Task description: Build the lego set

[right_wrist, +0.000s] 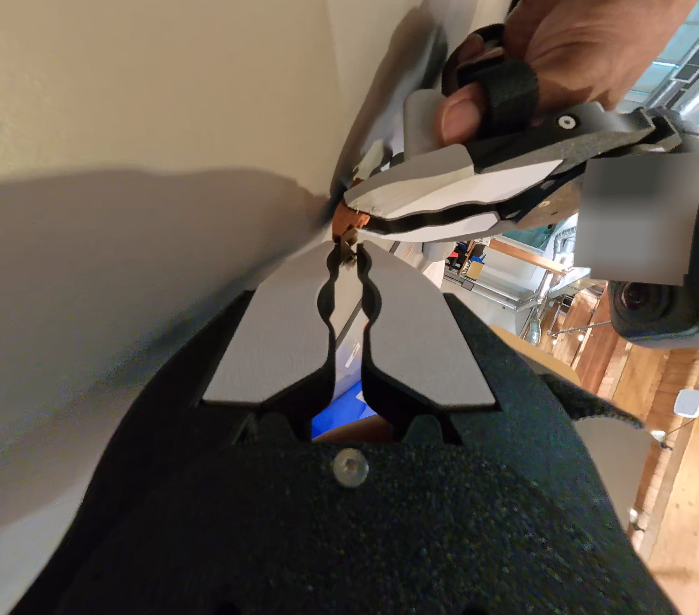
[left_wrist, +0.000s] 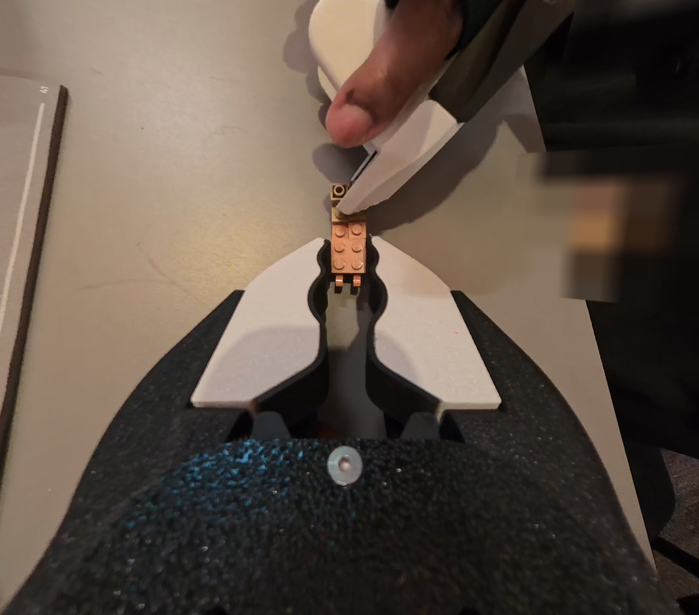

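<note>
Both grippers meet at one small brick assembly above the pale table

The left gripper [left_wrist: 348, 251] is clamped on the orange studded plate [left_wrist: 348, 249], its black pads pressing the plate's two long sides; two small orange clips project from the plate's near end. Beyond the far end of that plate sit tan pieces [left_wrist: 337, 194], and there the right gripper [left_wrist: 350, 209] arrives from the upper right, its white fingertip resting over them. In the right wrist view its jaws stand narrowly apart around a small dark-tan piece [right_wrist: 346, 251]; whether the pads press it cannot be told. The table [left_wrist: 170, 181] lies under the plate. A grey board with a dark edge [left_wrist: 38, 218] lies well left of the plate
</note>
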